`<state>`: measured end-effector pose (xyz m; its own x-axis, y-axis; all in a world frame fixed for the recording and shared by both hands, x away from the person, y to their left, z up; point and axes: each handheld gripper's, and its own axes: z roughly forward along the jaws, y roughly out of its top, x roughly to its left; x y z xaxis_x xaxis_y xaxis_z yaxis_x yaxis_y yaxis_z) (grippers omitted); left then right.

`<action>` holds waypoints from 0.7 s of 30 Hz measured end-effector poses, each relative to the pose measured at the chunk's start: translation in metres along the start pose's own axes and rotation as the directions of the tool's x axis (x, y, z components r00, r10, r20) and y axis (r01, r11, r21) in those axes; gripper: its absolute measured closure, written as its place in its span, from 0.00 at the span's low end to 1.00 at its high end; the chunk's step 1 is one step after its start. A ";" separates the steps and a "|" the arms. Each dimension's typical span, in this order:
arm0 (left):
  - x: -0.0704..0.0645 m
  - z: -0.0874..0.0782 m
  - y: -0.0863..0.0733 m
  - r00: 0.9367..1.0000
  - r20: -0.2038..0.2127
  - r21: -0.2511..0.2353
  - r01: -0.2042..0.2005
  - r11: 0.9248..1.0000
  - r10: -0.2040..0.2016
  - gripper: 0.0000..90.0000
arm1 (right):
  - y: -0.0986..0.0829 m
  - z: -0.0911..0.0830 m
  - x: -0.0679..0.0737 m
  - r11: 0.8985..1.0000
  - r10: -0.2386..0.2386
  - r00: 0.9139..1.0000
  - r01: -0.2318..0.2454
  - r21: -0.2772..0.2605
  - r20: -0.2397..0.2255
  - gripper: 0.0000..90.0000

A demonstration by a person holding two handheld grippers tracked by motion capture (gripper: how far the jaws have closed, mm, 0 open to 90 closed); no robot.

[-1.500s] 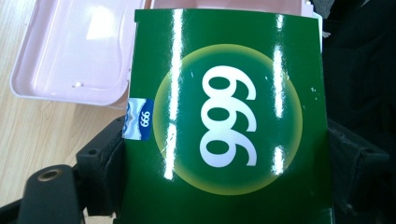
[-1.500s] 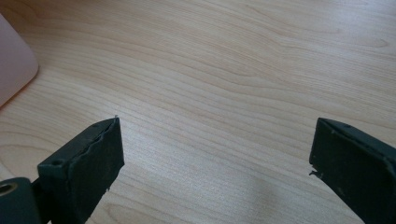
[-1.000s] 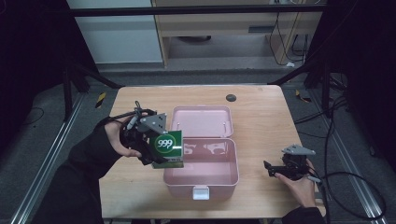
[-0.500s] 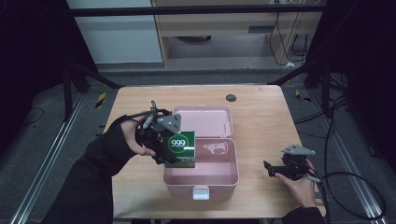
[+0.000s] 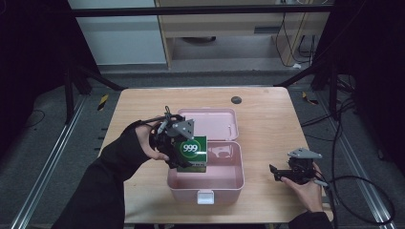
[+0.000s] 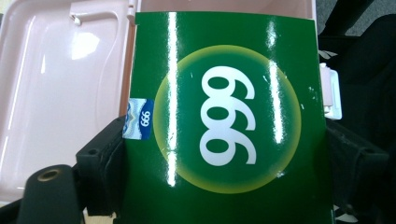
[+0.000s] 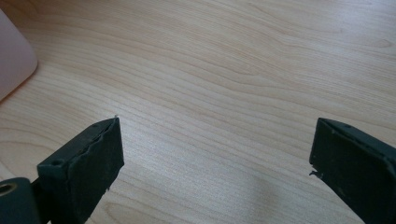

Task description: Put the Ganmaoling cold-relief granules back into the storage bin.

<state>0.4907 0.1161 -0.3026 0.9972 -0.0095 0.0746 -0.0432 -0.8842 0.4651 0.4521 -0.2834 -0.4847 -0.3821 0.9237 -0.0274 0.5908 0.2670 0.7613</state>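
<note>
The green box (image 5: 191, 153) marked 999 is clamped between the jaws of the left gripper (image 5: 177, 143) and held above the left part of the open pink case (image 5: 229, 179). The right gripper (image 5: 286, 172) is rested on the wooden table (image 5: 267, 119) right of the case, jaws spread and empty.

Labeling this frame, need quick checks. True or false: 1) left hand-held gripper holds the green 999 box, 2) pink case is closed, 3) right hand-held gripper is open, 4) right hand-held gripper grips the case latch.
1) True: the left hand-held gripper clamps the green 999 box.
2) False: the pink case is open, lid laid back.
3) True: the right hand-held gripper is open above the table.
4) False: it holds nothing, apart from the case.
</note>
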 end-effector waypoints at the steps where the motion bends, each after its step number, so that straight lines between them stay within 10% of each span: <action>1: 0.000 0.002 -0.001 1.000 -0.003 0.004 -0.006 1.000 0.006 0.17 | 0.000 0.000 0.000 1.000 0.001 1.000 -0.001 0.000 -0.002 0.04; 21: 0.002 0.035 -0.028 0.998 0.036 0.019 0.047 0.999 -0.048 0.17 | -0.001 0.001 0.001 1.000 -0.005 1.000 0.005 0.006 0.000 0.04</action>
<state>0.4961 0.1247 -0.3467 0.9997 0.0163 0.0207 0.0052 -0.8924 0.4512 0.4525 -0.2827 -0.4862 -0.3855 0.9222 -0.0311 0.5932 0.2735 0.7572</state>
